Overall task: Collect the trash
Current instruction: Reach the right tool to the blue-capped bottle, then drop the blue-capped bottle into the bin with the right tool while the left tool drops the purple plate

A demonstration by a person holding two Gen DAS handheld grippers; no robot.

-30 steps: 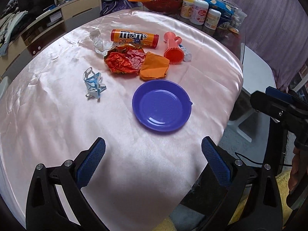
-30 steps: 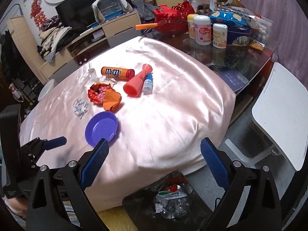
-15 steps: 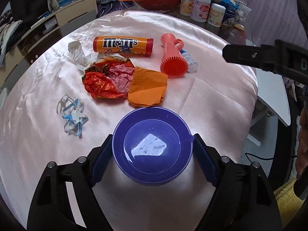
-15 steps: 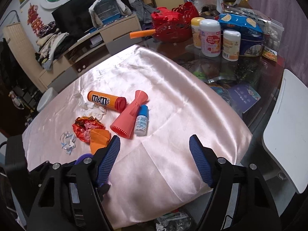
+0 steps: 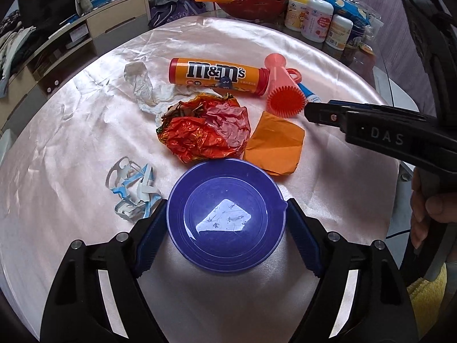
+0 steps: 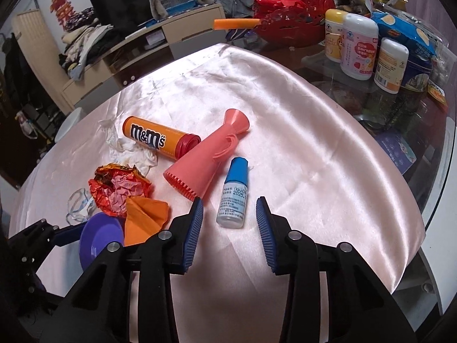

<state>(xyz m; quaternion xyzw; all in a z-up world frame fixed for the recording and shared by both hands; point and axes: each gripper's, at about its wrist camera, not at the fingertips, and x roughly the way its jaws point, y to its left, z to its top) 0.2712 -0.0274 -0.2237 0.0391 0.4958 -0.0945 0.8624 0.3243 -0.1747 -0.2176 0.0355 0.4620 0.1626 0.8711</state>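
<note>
Now left gripper (image 5: pixel 225 220) clamps purple plate (image 5: pixel 225 214); right gripper (image 6: pixel 230 223), earlier wide, narrowed, unclenched, straddling dropper bottle (image 6: pixel 232 197): pickup imminent.

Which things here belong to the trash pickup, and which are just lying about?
Job:
purple plate, gripped by the left gripper
foil wrapper
orange paper
white tissue
plastic rings
small bottle, before the open right gripper

Lying about:
jars
red basket

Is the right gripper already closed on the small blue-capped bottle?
No. The right gripper is open, its pads flanking the base of the blue-capped bottle with visible gaps on both sides.
</note>
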